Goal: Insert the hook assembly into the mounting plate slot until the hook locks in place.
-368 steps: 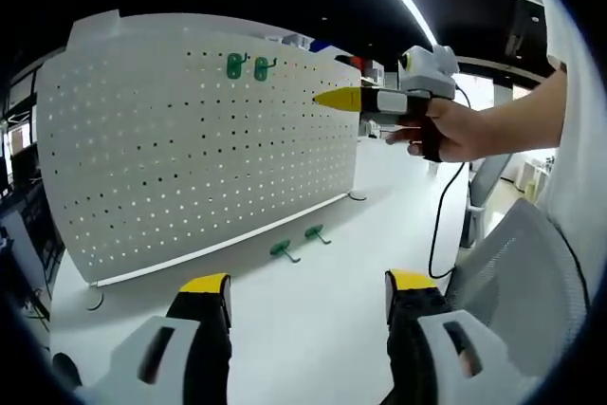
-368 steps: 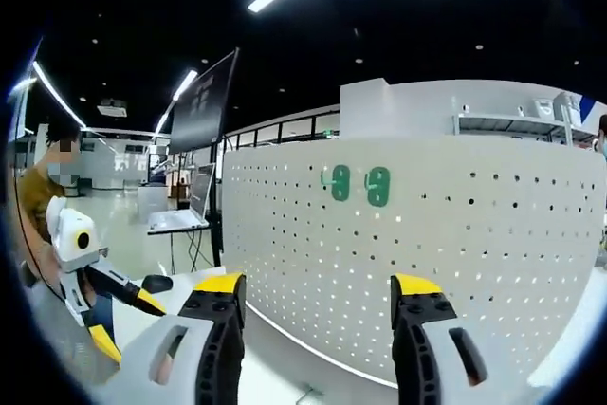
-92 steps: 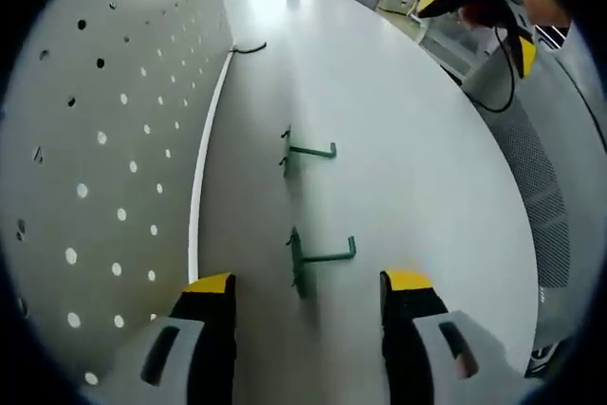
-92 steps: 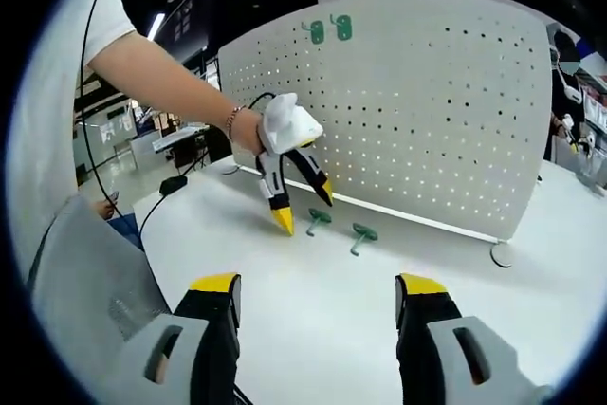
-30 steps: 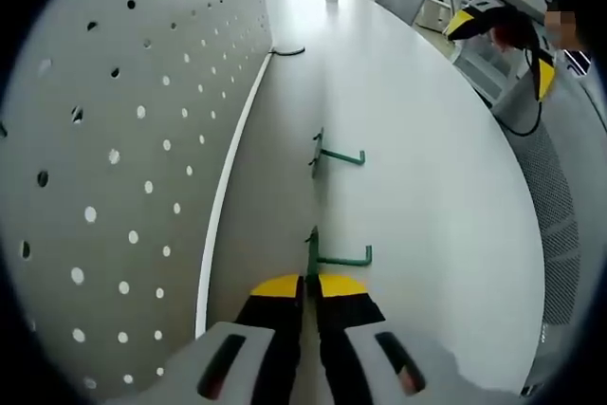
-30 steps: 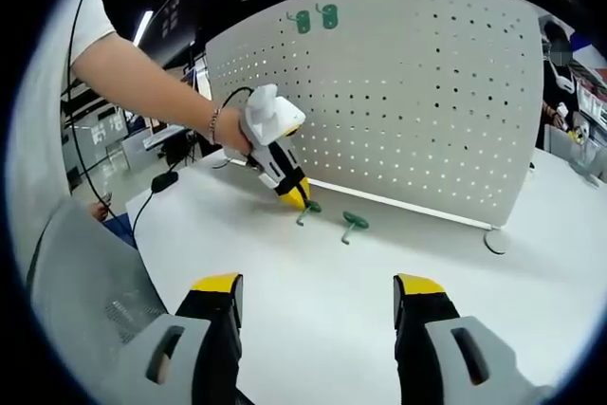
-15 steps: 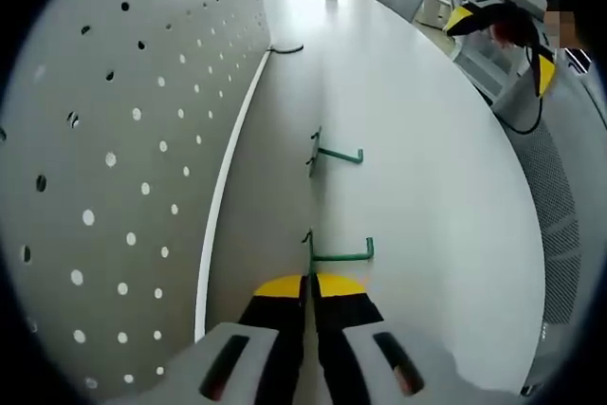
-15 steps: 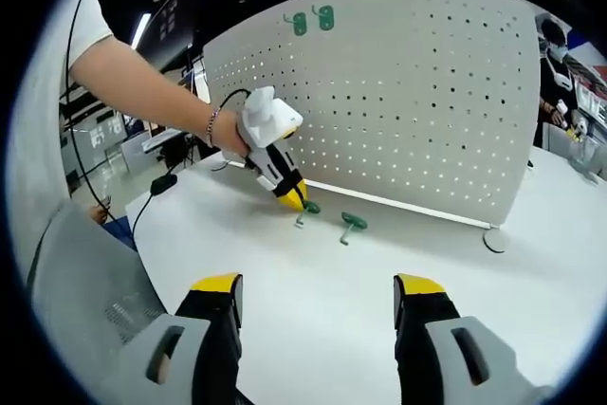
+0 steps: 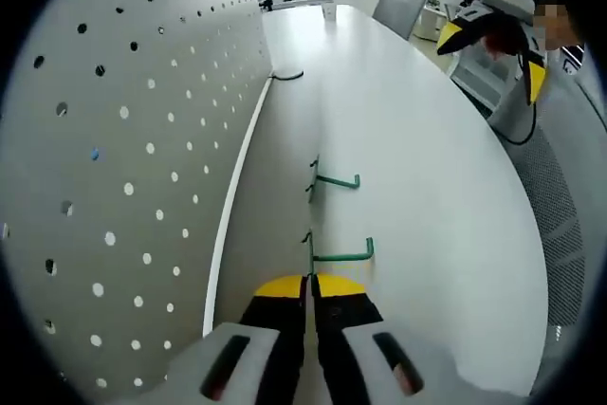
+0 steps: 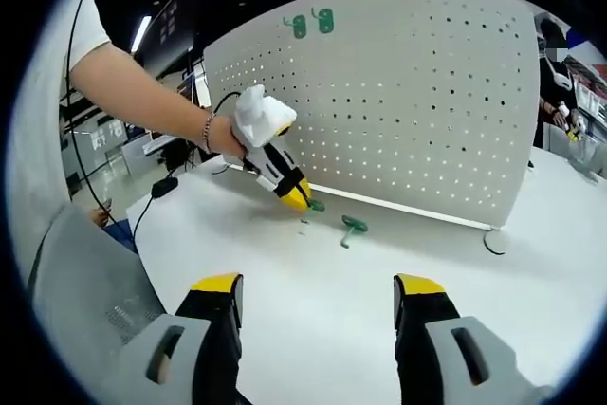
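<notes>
Left hand-held gripper clamped on a green hook, beside the white pegboard.
Second green hook lying on the tabletop at 12 o'clock of the held one. Right hand-held gripper with jaws apart, holding nothing. Two green hooks mounted near the pegboard's top.

A long white table with a curved edge carries everything. Standing on it is a white pegboard panel, upright on thin feet; one foot rests on the tabletop at about 4 o'clock in the right gripper view. 1 green hook lies flat on the table just in front of the panel, near the middle of that view. In the left gripper view the panel runs along 9 o'clock, and the same hook lies at the centre.
</notes>
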Motion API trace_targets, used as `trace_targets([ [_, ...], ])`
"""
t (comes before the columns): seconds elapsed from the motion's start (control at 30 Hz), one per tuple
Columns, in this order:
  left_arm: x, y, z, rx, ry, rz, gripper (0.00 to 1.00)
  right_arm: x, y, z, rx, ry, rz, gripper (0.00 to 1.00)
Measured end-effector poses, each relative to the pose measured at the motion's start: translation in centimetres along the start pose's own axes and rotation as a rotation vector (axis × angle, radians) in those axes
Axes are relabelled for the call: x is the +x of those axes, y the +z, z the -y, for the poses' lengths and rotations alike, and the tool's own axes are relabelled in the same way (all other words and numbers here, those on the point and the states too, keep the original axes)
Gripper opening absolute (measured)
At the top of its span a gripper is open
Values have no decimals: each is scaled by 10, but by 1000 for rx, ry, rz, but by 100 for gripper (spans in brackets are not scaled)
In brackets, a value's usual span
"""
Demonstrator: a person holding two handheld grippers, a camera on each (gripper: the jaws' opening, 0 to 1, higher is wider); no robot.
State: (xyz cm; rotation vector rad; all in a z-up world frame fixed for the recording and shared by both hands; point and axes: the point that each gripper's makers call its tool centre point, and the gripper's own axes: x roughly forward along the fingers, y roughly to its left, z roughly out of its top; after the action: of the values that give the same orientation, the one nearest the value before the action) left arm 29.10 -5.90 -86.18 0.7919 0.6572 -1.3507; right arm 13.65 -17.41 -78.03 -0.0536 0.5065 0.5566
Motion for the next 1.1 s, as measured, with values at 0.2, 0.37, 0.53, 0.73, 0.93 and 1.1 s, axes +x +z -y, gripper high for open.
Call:
trace_targets([
  [0.2, -5, 6, -6, -39, 19, 41, 2, 0, 0, 0, -1, 3, 0, 62],
  [0.37, -13, 10, -5, -23, 38, 62, 2, 0, 1, 0, 0, 3, 5, 62],
  [0.53, -17, 13, -9, -21, 63, 85, 2, 0, 2, 0, 6, 5, 13, 62],
  [0.73, -22, 18, -9, -51, 78, 124, 2, 0, 3, -1, 5, 8, 16, 62],
  [0.93, -27, 20, -7, -61, 96, 147, 2, 0, 4, -2, 2, 8, 21, 62],
  [1.1, -36, 24, -7, -77, 126, 178, 2, -1, 6, -1, 1, 6, 28, 62],
])
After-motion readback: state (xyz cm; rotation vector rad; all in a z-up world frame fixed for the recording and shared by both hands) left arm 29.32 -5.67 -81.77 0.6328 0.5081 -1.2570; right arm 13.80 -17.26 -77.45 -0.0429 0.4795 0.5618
